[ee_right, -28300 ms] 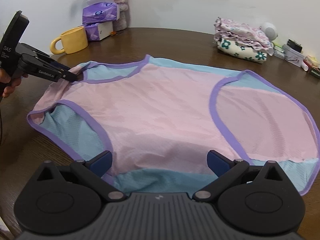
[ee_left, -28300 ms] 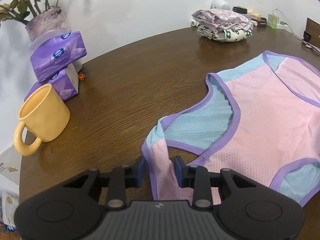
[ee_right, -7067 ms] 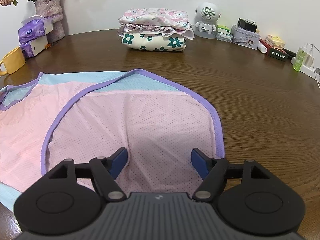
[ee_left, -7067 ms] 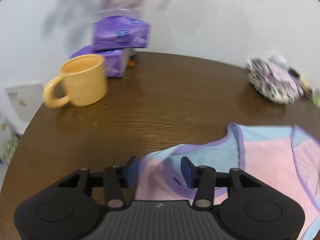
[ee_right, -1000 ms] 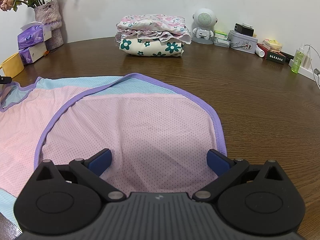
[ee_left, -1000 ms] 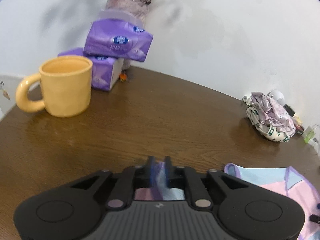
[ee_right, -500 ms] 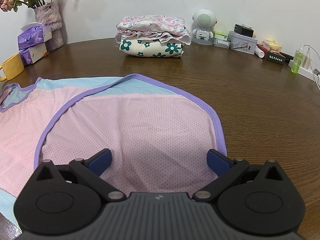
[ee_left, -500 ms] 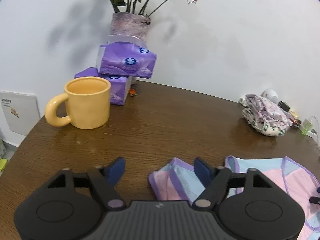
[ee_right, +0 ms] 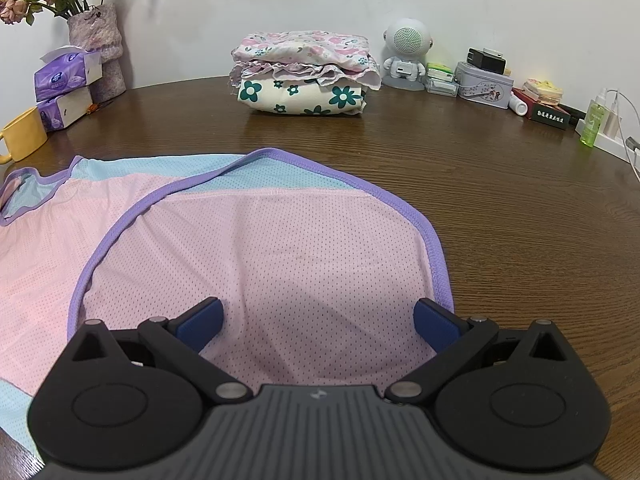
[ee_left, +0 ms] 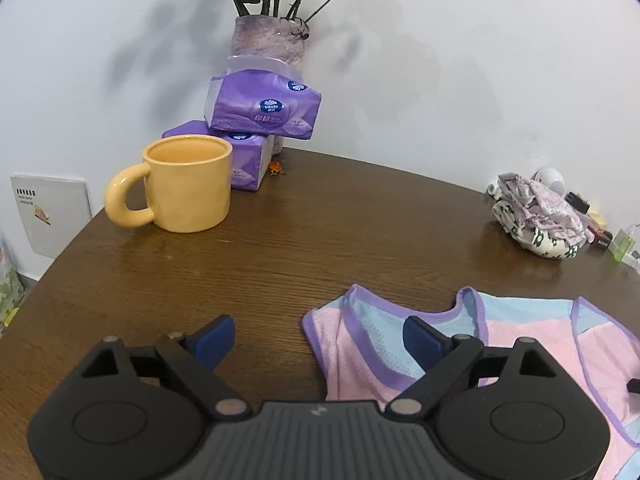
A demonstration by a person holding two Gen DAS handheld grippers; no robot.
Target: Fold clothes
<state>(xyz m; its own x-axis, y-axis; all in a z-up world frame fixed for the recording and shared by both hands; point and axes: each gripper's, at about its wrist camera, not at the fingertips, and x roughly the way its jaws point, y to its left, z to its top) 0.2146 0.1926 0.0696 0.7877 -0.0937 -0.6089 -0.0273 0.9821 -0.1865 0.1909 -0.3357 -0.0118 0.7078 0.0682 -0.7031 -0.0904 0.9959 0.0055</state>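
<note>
A pink and light-blue mesh garment with purple trim [ee_right: 260,248] lies flat on the brown wooden table [ee_right: 500,200]. In the left wrist view its shoulder strap end [ee_left: 352,336] rests on the table between the wide-apart jaws of my left gripper [ee_left: 318,338], whose jaws are opening; the pads do not press on the cloth. My right gripper [ee_right: 318,326] stands open just above a folded-over pink panel, nothing pinched between its blue pads [ee_right: 200,324].
A yellow mug [ee_left: 188,184], two purple tissue packs [ee_left: 262,106] and a vase of flowers [ee_left: 268,40] stand at the far left. A folded floral clothes pile [ee_right: 304,76], a white robot-shaped speaker [ee_right: 406,54] and small boxes line the far edge.
My left gripper, shut on the purple-trimmed strap a second ago, has opened wide and drawn back and up; the strap now lies on the table. The right gripper has not moved.
</note>
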